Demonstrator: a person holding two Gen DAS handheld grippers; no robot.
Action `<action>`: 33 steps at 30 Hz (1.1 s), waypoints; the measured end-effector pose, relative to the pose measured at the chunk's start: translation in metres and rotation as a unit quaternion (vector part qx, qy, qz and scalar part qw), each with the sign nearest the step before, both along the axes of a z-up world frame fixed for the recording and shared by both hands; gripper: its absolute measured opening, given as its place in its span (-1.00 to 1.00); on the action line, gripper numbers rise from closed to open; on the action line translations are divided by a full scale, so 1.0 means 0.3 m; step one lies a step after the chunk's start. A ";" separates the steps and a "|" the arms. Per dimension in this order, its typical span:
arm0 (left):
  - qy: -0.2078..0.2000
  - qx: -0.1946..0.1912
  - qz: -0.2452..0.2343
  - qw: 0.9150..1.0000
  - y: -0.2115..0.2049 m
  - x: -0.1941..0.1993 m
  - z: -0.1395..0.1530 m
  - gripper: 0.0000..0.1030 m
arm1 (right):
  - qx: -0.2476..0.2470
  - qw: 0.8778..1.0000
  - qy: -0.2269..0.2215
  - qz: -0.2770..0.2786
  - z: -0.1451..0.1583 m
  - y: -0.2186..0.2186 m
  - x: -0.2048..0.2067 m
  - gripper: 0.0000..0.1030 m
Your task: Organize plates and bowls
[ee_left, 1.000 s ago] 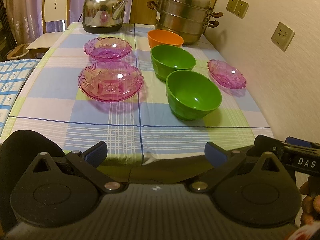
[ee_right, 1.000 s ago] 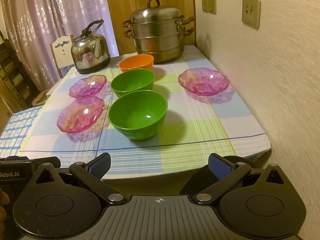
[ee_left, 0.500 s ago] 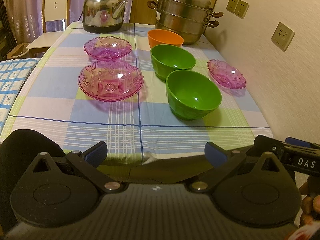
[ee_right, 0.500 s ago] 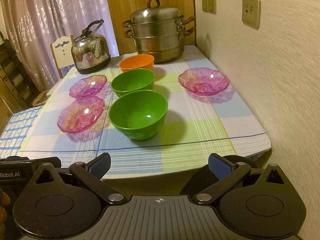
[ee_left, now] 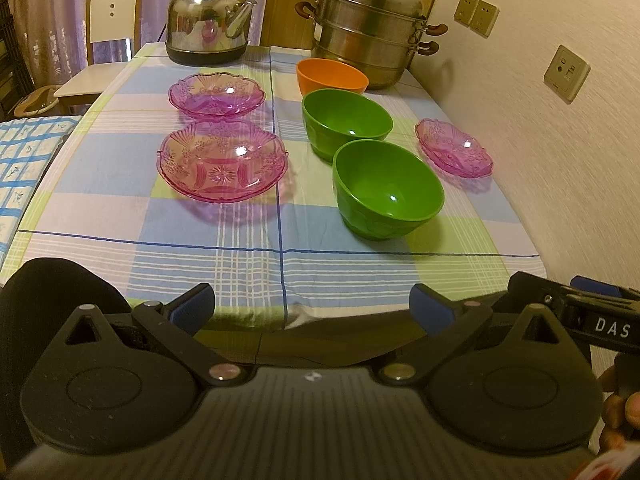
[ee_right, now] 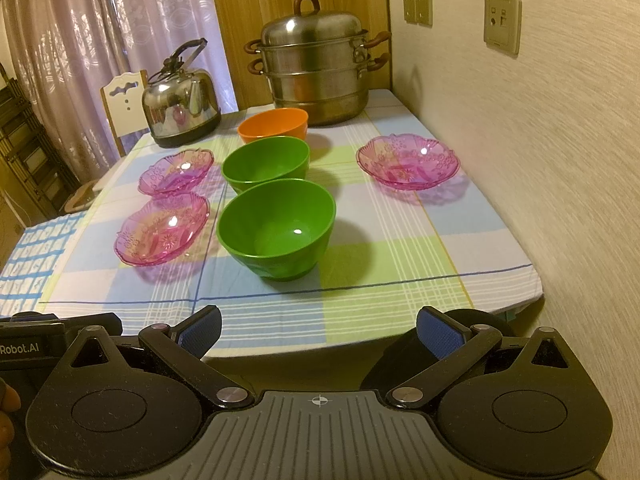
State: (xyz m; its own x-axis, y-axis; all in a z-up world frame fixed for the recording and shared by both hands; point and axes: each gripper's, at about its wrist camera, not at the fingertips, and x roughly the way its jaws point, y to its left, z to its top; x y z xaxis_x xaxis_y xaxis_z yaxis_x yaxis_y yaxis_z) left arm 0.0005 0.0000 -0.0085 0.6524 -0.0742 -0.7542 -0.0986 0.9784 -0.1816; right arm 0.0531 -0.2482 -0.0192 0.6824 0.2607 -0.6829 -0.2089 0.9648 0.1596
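Three pink glass plates lie on the checked tablecloth: a near left one [ee_left: 222, 160] [ee_right: 162, 229], a far left one [ee_left: 216, 94] [ee_right: 176, 171], and a right one [ee_left: 454, 147] [ee_right: 407, 162]. A near green bowl [ee_left: 388, 189] [ee_right: 276, 227], a far green bowl [ee_left: 346, 122] [ee_right: 266, 162] and an orange bowl [ee_left: 331, 76] [ee_right: 273, 124] stand in a row up the middle. My left gripper [ee_left: 312, 314] and my right gripper [ee_right: 318, 330] are both open and empty, held before the table's near edge.
A steel kettle [ee_left: 210, 16] [ee_right: 180, 98] and a stacked steel steamer pot [ee_left: 370, 26] [ee_right: 316, 64] stand at the table's far end. A wall with sockets [ee_left: 566, 74] runs along the right. A white chair [ee_left: 110, 16] stands at the far left.
The left view has shifted slightly, with the dishes sitting a little higher in frame. The dishes themselves and both open grippers are unchanged.
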 end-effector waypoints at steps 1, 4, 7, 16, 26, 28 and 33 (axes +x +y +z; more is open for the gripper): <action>0.000 0.000 0.001 1.000 0.001 0.000 -0.001 0.99 | 0.000 1.000 0.000 0.000 0.000 0.000 0.000 0.99; 0.000 -0.003 0.004 1.000 0.006 0.003 0.003 0.99 | 0.001 1.000 0.000 0.000 0.000 -0.001 0.000 0.99; -0.002 -0.012 0.007 1.000 0.016 0.016 0.012 0.99 | 0.002 1.000 -0.001 -0.006 0.000 0.002 -0.007 0.99; -0.025 -0.050 -0.031 0.998 -0.009 0.187 0.088 0.99 | 0.035 0.997 -0.026 -0.056 0.066 -0.079 0.031 0.99; -0.037 -0.082 -0.119 0.989 -0.146 0.552 0.160 1.00 | 0.062 0.989 -0.059 -0.121 0.174 -0.236 0.182 0.99; -0.034 -0.075 -0.139 0.987 -0.185 0.635 0.159 1.00 | 0.062 0.987 -0.067 -0.129 0.184 -0.260 0.224 0.99; -0.027 -0.047 -0.185 0.981 -0.279 0.842 0.140 0.99 | 0.064 0.983 -0.068 -0.157 0.170 -0.297 0.355 0.99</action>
